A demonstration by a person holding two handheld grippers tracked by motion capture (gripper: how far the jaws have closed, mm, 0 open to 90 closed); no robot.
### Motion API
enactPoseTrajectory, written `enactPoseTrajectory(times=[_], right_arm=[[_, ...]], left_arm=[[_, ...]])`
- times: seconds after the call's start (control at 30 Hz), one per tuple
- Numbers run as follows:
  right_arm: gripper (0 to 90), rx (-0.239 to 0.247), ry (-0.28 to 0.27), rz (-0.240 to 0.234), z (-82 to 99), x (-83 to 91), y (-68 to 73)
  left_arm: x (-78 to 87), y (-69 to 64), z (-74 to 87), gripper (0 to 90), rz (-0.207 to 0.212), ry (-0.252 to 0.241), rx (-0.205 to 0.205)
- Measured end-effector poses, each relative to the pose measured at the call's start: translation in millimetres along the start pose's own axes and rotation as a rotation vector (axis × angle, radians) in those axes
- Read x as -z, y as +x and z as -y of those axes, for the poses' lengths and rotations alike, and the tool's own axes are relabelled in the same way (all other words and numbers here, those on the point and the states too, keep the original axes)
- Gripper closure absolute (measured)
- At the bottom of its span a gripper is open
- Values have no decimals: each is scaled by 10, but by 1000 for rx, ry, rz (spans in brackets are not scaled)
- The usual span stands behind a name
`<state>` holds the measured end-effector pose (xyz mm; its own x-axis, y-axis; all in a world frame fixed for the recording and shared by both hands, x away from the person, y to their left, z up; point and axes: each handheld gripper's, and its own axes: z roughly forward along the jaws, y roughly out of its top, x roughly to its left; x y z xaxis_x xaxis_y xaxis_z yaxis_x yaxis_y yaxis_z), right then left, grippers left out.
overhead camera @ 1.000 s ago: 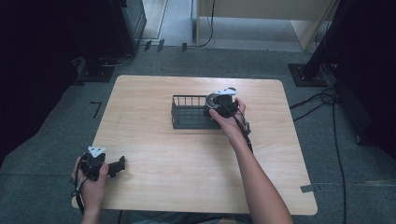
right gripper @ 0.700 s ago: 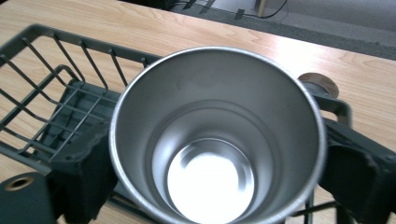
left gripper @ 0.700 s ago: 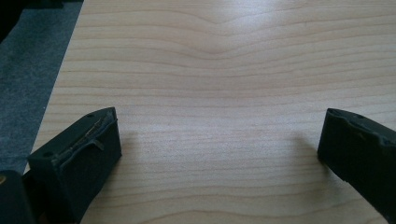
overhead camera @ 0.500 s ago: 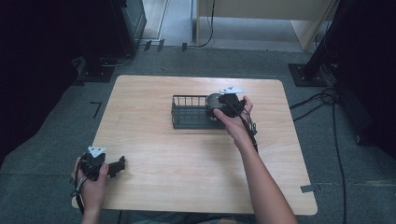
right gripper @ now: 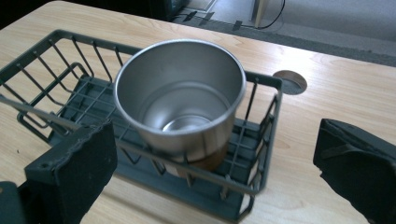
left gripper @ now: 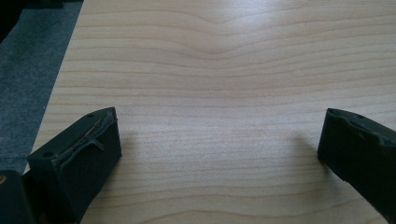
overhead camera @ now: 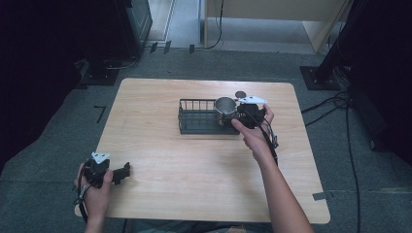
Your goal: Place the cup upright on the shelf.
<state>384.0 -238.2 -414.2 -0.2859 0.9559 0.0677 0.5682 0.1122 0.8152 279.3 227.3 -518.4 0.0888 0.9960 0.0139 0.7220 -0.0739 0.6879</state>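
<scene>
From the high view, the steel cup [overhead camera: 225, 108] is standing upright in the right end of the black wire basket [overhead camera: 194, 119], near the middle of the bench [overhead camera: 194, 194]. The right tool [overhead camera: 241, 116] is sitting just beside the basket's right end, pointing toward the cup, so the cup is lying straight ahead of it and very near; its jaws have just been opening and are standing wide with nothing between them. The left tool [overhead camera: 124, 171] is resting far off at the bench's near left corner, well apart from the basket, so the right hand is clearly the nearer one.

The left gripper view is looking along the left tool [left gripper: 219, 144], whose jaws are spread wide over bare wood grain.

The right gripper view is giving what the high view cannot: the right tool [right gripper: 210, 168] is looking into the cup [right gripper: 180, 100], whose open mouth is tipped slightly toward the camera and whose inside is empty. The cup's base is resting on the basket [right gripper: 56, 60] floor against the near wall, and the pads are standing clear of both cup and wire. A round cable hole [right gripper: 290, 81] is lying in the bench beyond the basket.
</scene>
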Motion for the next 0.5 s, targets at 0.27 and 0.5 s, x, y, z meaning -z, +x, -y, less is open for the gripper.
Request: enactPoseTrajectory(times=[0.27, 0.5], right_arm=[[0, -10, -1, 8, 126, 127, -75], [0, -21, 1, 9, 243, 211, -118]], left_arm=[[0, -1, 0, 0, 0, 1, 1], [-1, -1, 1, 0, 0, -1, 1]])
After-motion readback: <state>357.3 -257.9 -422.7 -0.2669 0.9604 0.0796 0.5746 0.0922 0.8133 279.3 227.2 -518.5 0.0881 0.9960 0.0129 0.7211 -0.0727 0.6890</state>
